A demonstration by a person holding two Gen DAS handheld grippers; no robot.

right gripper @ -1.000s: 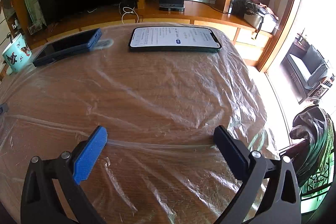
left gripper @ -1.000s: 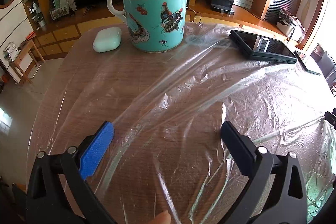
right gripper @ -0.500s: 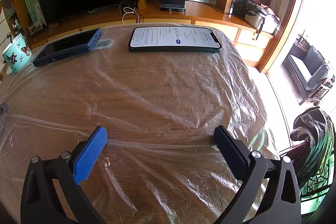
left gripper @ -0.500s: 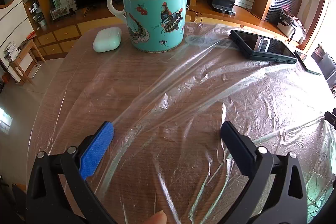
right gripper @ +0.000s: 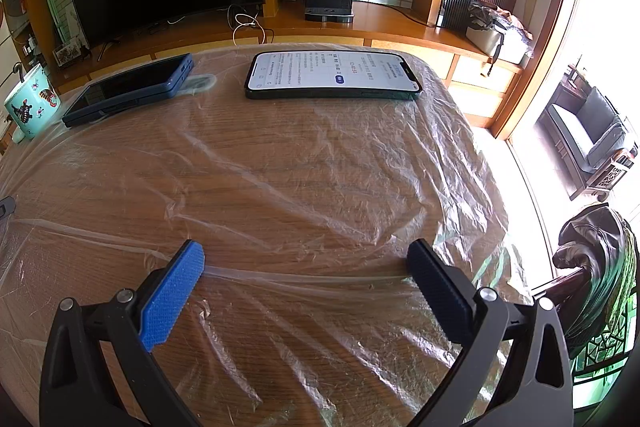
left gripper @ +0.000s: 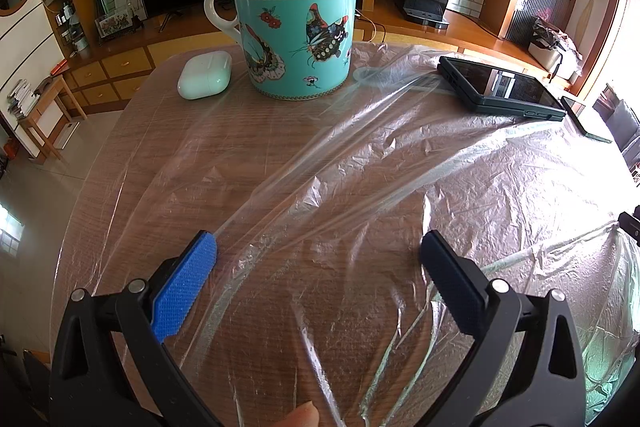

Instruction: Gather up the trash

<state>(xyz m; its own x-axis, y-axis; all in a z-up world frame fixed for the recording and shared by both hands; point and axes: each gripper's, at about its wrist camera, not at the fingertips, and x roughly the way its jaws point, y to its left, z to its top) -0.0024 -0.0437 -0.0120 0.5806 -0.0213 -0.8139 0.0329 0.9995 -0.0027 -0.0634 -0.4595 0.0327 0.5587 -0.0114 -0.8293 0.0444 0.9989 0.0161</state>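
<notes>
A large sheet of clear, wrinkled plastic film (left gripper: 360,163) (right gripper: 304,163) lies spread over the round wooden table (left gripper: 132,131) (right gripper: 280,359). My left gripper (left gripper: 318,253) hovers open just above the film near the table's front edge, with nothing between its fingers. A fingertip (left gripper: 302,415) shows at the bottom edge of that view. My right gripper (right gripper: 306,259) is open too, low over a raised fold of the film, holding nothing.
A turquoise butterfly mug (left gripper: 294,35) (right gripper: 30,103) with a spoon stands on the film's far edge, beside a white earbud case (left gripper: 204,75). A dark blue phone (left gripper: 500,91) (right gripper: 130,89) and a lit phone (right gripper: 334,75) rest on the film. A chair back (right gripper: 596,267) stands at right.
</notes>
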